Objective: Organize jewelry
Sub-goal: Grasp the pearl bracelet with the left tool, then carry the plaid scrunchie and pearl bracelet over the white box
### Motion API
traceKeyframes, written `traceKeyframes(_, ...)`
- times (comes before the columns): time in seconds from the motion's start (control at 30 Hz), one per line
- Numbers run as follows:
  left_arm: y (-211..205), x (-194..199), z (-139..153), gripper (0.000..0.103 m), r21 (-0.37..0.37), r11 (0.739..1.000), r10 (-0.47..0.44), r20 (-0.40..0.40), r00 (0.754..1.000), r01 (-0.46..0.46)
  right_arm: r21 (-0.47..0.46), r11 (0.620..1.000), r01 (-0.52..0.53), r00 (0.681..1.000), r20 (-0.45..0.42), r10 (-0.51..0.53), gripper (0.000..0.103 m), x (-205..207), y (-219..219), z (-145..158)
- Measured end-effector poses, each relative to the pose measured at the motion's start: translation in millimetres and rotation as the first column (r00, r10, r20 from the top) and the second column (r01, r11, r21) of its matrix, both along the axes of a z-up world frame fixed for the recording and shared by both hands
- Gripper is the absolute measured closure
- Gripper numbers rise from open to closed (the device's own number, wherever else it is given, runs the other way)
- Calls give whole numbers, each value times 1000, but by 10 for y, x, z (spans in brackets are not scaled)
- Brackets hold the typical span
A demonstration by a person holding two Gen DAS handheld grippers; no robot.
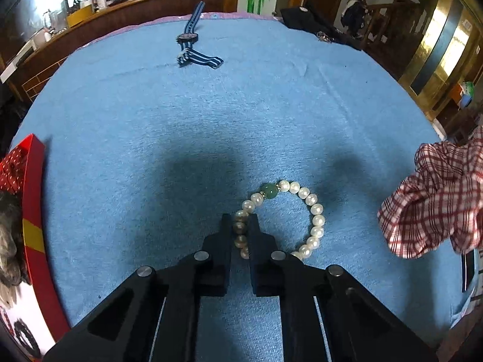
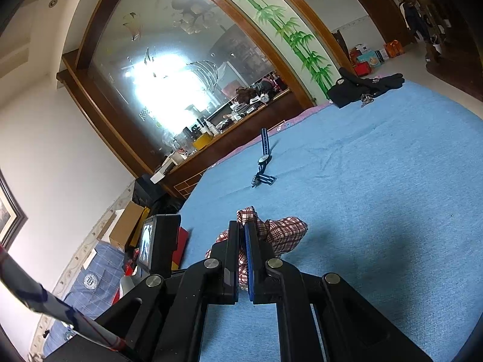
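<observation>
A pearl bracelet (image 1: pixel 314 211) with one green bead (image 1: pixel 268 191) lies on the blue cloth (image 1: pixel 211 120). My left gripper (image 1: pixel 240 221) is shut on the bracelet's left side, its black fingers pinching the pearls against the cloth. A red-and-white checked cloth pouch (image 2: pixel 280 229) hangs above the cloth with my right gripper (image 2: pixel 241 226) shut on its edge; it also shows at the right edge of the left wrist view, checked pouch (image 1: pixel 434 208). A watch with a blue striped strap (image 1: pixel 188 42) lies at the far side, the same watch (image 2: pixel 263 160) ahead of the right gripper.
A red box (image 1: pixel 34 217) with a yellow stripe stands at the left edge, holding dark items. A black garment (image 1: pixel 314 24) with keys lies at the far right corner. A wooden counter (image 1: pixel 99 15) full of clutter runs behind the table.
</observation>
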State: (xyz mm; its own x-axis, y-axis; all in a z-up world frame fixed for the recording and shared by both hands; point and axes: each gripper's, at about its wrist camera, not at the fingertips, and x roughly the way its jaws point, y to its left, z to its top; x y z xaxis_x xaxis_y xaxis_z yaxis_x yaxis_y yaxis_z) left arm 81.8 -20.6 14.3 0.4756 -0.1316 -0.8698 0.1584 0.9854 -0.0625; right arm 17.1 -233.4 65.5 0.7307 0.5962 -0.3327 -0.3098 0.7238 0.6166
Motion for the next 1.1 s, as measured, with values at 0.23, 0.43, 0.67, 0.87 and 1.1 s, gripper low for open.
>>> traceKeyframes(0.23, 122, -346, 258, 94, 33, 998, 35, 218, 975, -44, -25, 1000, -3, 1000, -7, 3, 98, 8, 51, -19)
traceKeyframes(0.43, 142, -489, 468, 94, 57, 997, 30, 352, 936, -54, -89, 996, -3, 1000, -4, 3, 98, 11, 164, -22)
traceKeyframes(0.67, 90, -537, 490, 94, 108, 993, -3, 386, 923, -42, -137, 991, 4, 1000, -26, -8, 98, 61, 225, -67)
traceKeyframes(0.87, 116, -554, 505, 94, 105, 993, 8, 393, 919, -53, -143, 990, 9, 999, -31, -14, 99, 62, 217, -80)
traceKeyframes(1.1, 117, -565, 509, 94, 110, 992, 11, 399, 917, -60, -148, 989, 13, 999, -34, -18, 99, 55, 217, -84)
